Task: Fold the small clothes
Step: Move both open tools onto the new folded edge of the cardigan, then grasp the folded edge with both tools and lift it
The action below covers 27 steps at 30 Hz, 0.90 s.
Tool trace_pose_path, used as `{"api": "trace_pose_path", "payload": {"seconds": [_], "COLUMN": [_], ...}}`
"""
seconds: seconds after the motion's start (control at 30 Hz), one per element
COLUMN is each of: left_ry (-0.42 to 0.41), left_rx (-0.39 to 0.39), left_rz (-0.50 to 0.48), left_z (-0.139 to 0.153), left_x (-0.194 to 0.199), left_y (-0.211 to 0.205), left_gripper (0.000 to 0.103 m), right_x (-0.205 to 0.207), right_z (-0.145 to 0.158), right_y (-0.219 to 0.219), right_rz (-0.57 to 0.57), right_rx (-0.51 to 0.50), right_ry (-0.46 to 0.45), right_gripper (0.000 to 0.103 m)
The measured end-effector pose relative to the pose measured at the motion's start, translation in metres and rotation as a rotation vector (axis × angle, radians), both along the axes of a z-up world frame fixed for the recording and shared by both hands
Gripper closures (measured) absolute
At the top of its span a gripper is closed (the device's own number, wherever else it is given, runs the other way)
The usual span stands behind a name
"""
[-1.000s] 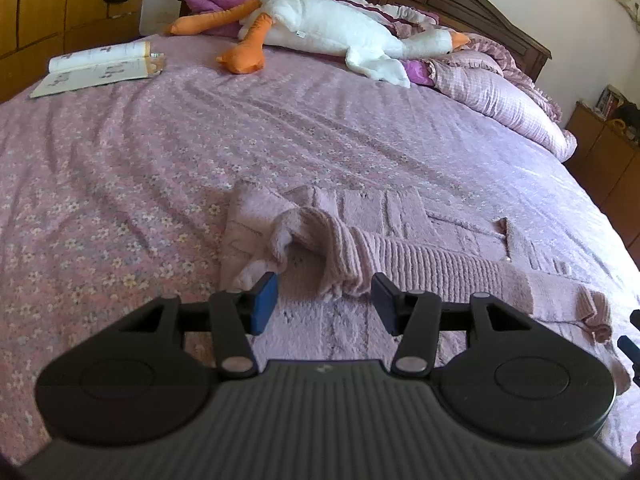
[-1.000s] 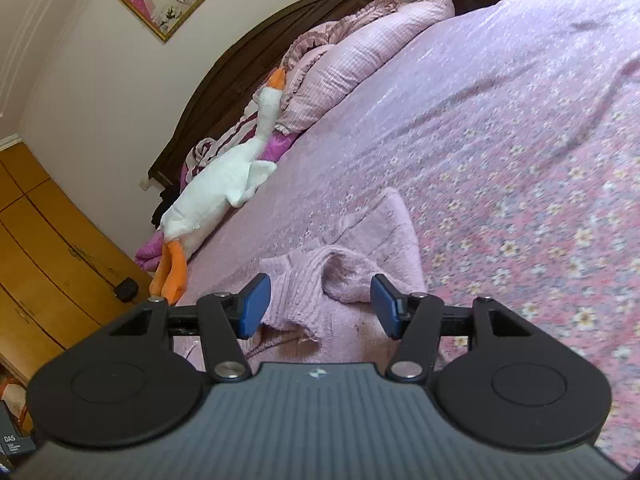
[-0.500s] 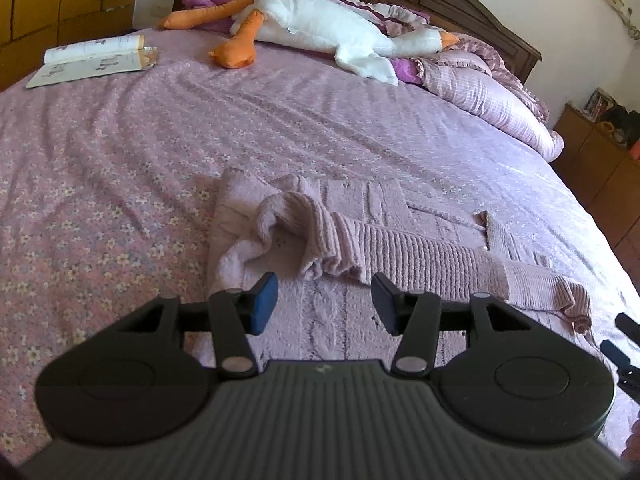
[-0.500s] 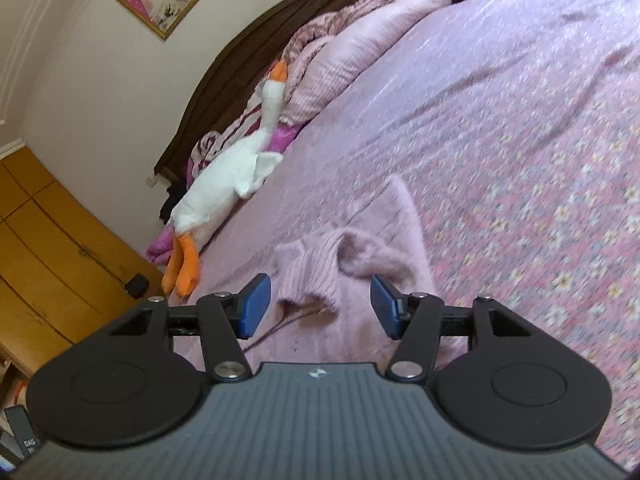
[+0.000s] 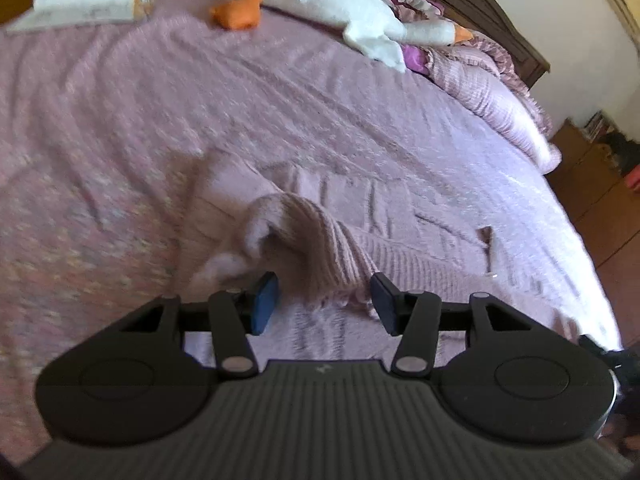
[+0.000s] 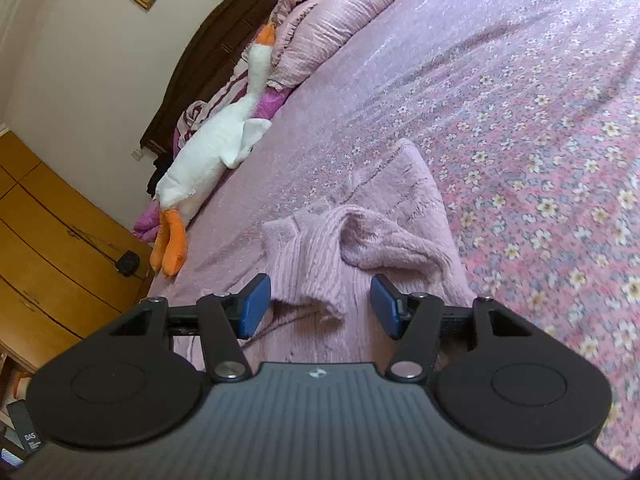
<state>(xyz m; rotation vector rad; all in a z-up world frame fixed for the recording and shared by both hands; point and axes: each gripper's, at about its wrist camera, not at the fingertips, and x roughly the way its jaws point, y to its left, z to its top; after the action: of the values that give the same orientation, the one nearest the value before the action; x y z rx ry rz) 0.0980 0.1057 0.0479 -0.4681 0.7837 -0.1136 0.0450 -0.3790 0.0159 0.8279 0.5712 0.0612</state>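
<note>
A small pale pink knitted sweater (image 5: 360, 216) lies flat on the flowered pink bedspread (image 5: 120, 140). Its ribbed sleeve (image 5: 420, 276) is folded across the body, with a raised bend at the left end. My left gripper (image 5: 324, 304) hovers low over that bend. Its jaws are closing, the ribbed fold sits between the blue pads, and the pads do not press on it. In the right wrist view the sweater (image 6: 400, 208) shows from its other end. My right gripper (image 6: 318, 306) stands open with the ribbed sleeve end (image 6: 308, 268) between its pads, untouched.
A white plush goose (image 5: 340, 4) with orange feet lies near the headboard, also in the right wrist view as the goose (image 6: 216, 148). An open book (image 5: 84, 6) rests at the bed's far left. Pink pillows (image 5: 492, 92) line the head end. A wooden wardrobe (image 6: 48, 248) stands beside the bed.
Both grippers have moved in closer to the sweater. The left one has tipped down and rolled, and its pads stand slightly nearer together. The sleeve end now lies between the right pads.
</note>
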Motion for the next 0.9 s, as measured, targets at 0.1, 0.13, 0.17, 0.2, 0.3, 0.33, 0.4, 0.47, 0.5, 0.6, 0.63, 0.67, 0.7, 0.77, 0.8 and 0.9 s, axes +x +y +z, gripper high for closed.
{"api": "trace_pose_path", "payload": {"seconds": [0.1,0.13,0.17,0.2,0.3,0.33,0.4,0.47,0.5,0.6,0.63,0.67,0.7,0.77,0.8,0.9], "left_ry": [-0.022,-0.026,-0.038,-0.054,-0.084,-0.09,-0.094,-0.088,-0.079,-0.078,-0.087,-0.095,-0.106,-0.121,-0.125,-0.128], "left_rx": [-0.017,-0.022,-0.018,-0.004,0.024,0.031,0.056,0.072,0.077,0.105,0.112,0.118,0.127,0.15,0.158,0.172], "left_rz": [-0.028,-0.028,-0.028,-0.025,-0.007,0.001,0.013,0.013,0.017,0.04,0.038,0.038,0.039,0.042,0.04,0.036], "left_z": [0.001,0.001,0.003,0.005,0.012,0.014,0.016,0.015,0.014,0.014,0.016,0.018,0.02,0.025,0.027,0.032], "left_x": [0.007,0.009,0.011,0.014,0.025,0.028,0.037,0.047,0.05,0.054,0.054,0.053,0.051,0.049,0.047,0.042], "left_y": [-0.003,-0.003,-0.003,-0.004,-0.003,-0.003,-0.003,-0.004,-0.004,-0.002,-0.002,0.0,0.001,0.004,0.005,0.01], "left_gripper": [0.086,0.086,0.086,0.086,0.086,0.086,0.086,0.085,0.084,0.075,0.071,0.065,0.059,0.056,0.056,0.056], "right_x": [0.011,0.015,0.018,0.02,0.033,0.038,0.05,0.061,0.066,0.077,0.078,0.079,0.078,0.074,0.071,0.062], "right_z": [0.001,0.0,0.0,0.0,0.006,0.007,0.008,0.009,0.009,0.01,0.012,0.014,0.016,0.021,0.022,0.026], "right_y": [-0.004,-0.007,-0.01,-0.012,-0.015,-0.016,-0.016,-0.014,-0.013,-0.011,-0.011,-0.011,-0.011,-0.011,-0.012,-0.013], "right_rz": [0.014,0.015,0.017,0.016,-0.004,-0.009,-0.019,-0.025,-0.03,-0.05,-0.052,-0.051,-0.05,-0.046,-0.042,-0.04], "right_rx": [0.011,0.033,0.057,0.072,0.066,0.064,0.059,0.044,0.033,0.006,-0.002,-0.011,-0.021,-0.05,-0.067,-0.101], "right_ry": [0.019,0.026,0.016,0.007,-0.01,-0.011,-0.008,-0.002,0.004,0.01,0.008,0.0,-0.01,-0.034,-0.042,-0.061], "right_gripper": [0.082,0.086,0.088,0.088,0.088,0.089,0.089,0.089,0.088,0.081,0.075,0.07,0.058,0.049,0.049,0.048]}}
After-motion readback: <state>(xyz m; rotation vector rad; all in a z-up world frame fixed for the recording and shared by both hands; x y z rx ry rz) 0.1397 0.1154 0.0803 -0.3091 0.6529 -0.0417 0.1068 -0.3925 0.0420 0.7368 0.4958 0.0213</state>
